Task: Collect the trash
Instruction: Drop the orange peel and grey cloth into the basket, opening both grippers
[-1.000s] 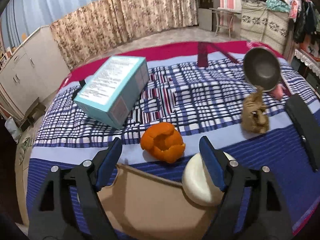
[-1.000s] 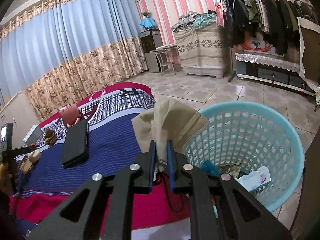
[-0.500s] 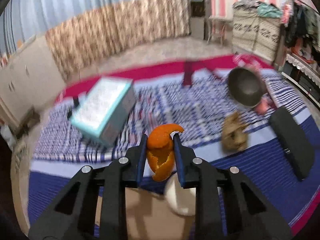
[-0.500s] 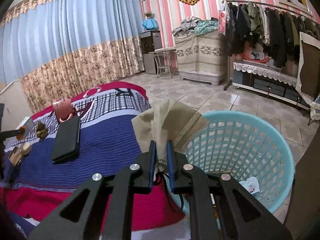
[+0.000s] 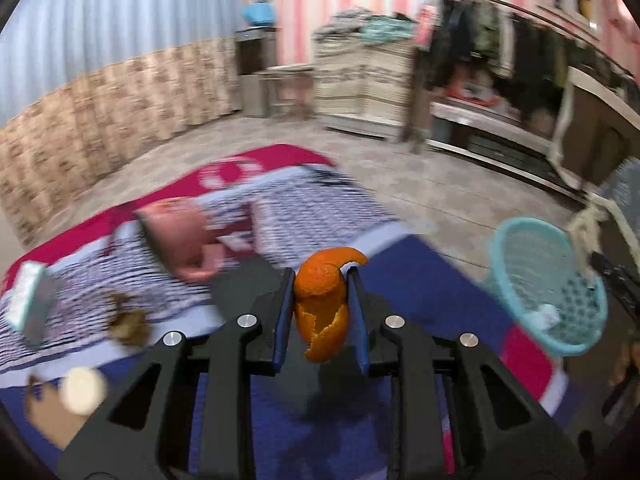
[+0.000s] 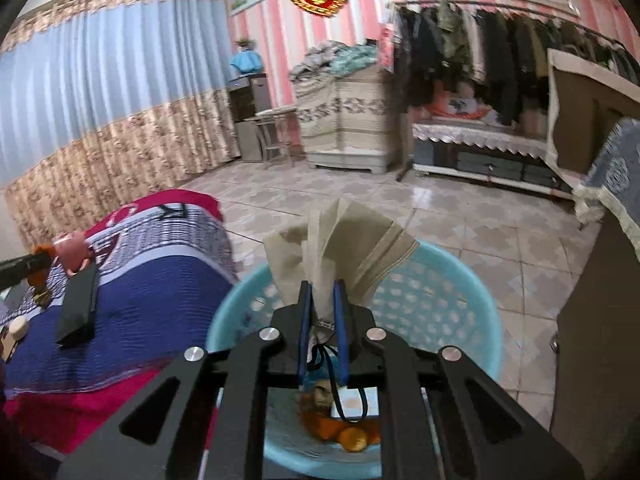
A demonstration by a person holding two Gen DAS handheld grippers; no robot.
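Perforated light-blue plastic basket (image 6: pixel 460 300), matt beige cloth (image 6: pixel 352 248), dimpled orange peel (image 5: pixel 322 304), glossy floor tiles (image 6: pixel 460 216)

Motion blur smears the left wrist view: the pink cup (image 5: pixel 178 236), the brown scrap (image 5: pixel 130 322) and the teal box (image 5: pixel 30 306) on the bed (image 5: pixel 420 280) have no clear outline. In the right wrist view the napkin (image 6: pixel 344 248) and the black frame hide much of the basket (image 6: pixel 452 296), and the orange bits (image 6: pixel 344 434) inside are too blurred to name.

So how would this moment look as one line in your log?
left gripper: shut on orange peel | right gripper: shut on tan cloth, above blue basket
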